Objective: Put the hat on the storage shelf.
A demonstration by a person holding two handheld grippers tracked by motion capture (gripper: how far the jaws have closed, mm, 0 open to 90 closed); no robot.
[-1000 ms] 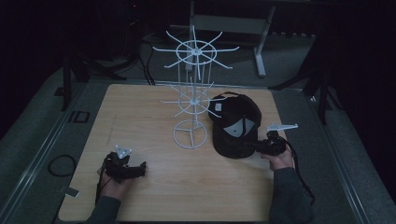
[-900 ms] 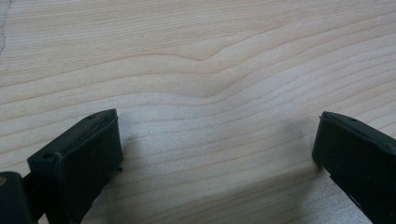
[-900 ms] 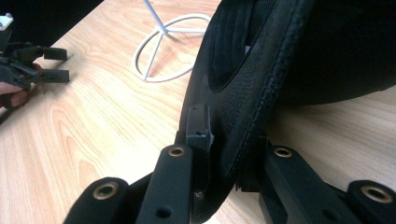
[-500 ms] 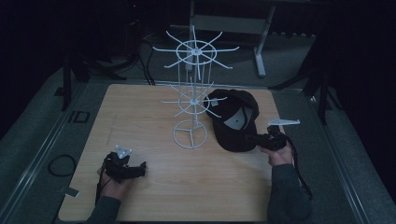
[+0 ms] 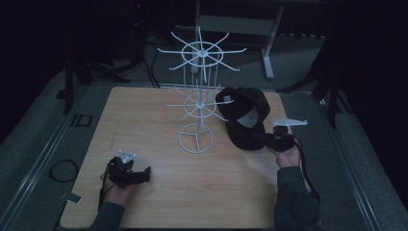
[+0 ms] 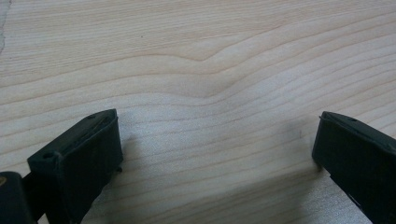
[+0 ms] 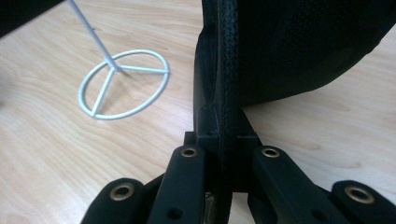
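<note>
At the lower left of the high view, the left gripper (image 5: 129,174) rests low over the pale wooden tabletop (image 5: 144,115), its jaws spread wide with nothing between them; in the left gripper view bare wood grain lies between the two black pads (image 6: 79,158).

In the middle of the frame stands the white wire display rack (image 5: 197,103), a thin post on a ring base with two tiers of radiating prongs. Every prong that can be made out is bare, so the rack holds nothing yet.

Just right of the rack, in the centre right of the frame, is the black fabric baseball cap (image 5: 245,118). Its crown leans close to the lower tier, though whether it touches a prong cannot be told. At its lower right edge the right gripper (image 5: 269,139) is clamped on the cap's rim; the right gripper view shows the stitched edge pinched tight between the closed jaws, with the cap (image 7: 299,46) rising above and the rack's ring base (image 7: 123,84) to its left.

Judging from this, the pickup looks done: the cap is gripped and seems partly lifted off the table. What is left, most likely, is carrying it up and hooking it over one of the prongs, then letting go.
</note>
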